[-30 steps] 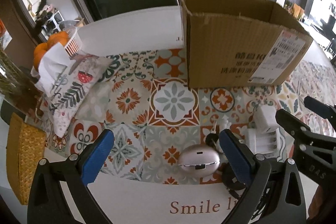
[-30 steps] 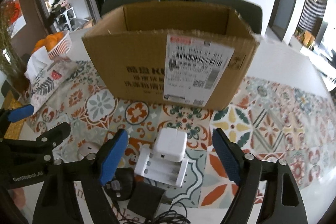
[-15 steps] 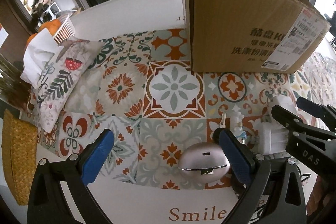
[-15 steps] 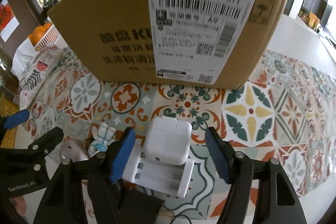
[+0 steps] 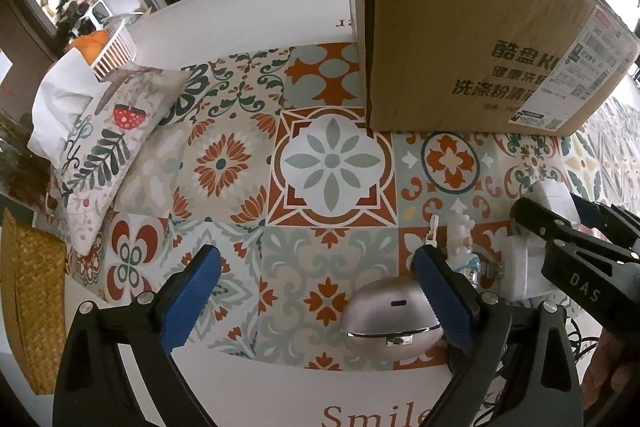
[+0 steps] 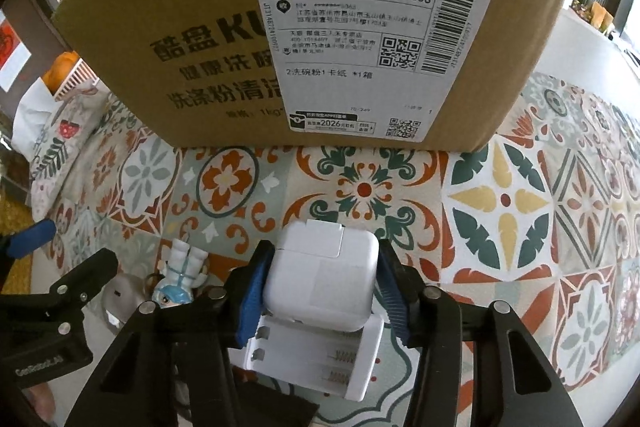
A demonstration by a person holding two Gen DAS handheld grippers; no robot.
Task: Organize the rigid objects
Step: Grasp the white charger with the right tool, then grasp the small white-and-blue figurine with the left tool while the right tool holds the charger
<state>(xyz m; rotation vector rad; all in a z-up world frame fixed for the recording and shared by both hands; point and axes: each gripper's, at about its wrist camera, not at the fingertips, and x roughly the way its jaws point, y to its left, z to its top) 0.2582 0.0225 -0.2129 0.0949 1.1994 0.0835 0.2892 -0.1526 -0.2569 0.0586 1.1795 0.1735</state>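
My right gripper (image 6: 320, 279) is shut on a white square power adapter (image 6: 324, 275), which rests on a white battery charger (image 6: 316, 359). The cardboard box (image 6: 304, 27) stands just beyond; it also shows in the left wrist view (image 5: 472, 27). My left gripper (image 5: 316, 291) is open and empty over the patterned mat; its right finger sits beside a silver egg-shaped case (image 5: 388, 319). A small astronaut figurine (image 6: 180, 279) lies left of the adapter, and also shows in the left wrist view (image 5: 460, 247). The right gripper (image 5: 568, 227) shows at that view's right edge.
A floral cushion (image 5: 100, 155) and a white basket of oranges (image 5: 108, 47) lie at the left. A woven yellow item (image 5: 24, 307) sits at the left table edge. A black block (image 6: 280, 403) and cables lie near the charger. The patterned mat (image 6: 520, 207) stretches to the right.
My right gripper moved forward and down and closed its fingers on the white adapter. My left gripper moved slightly forward and stayed open.
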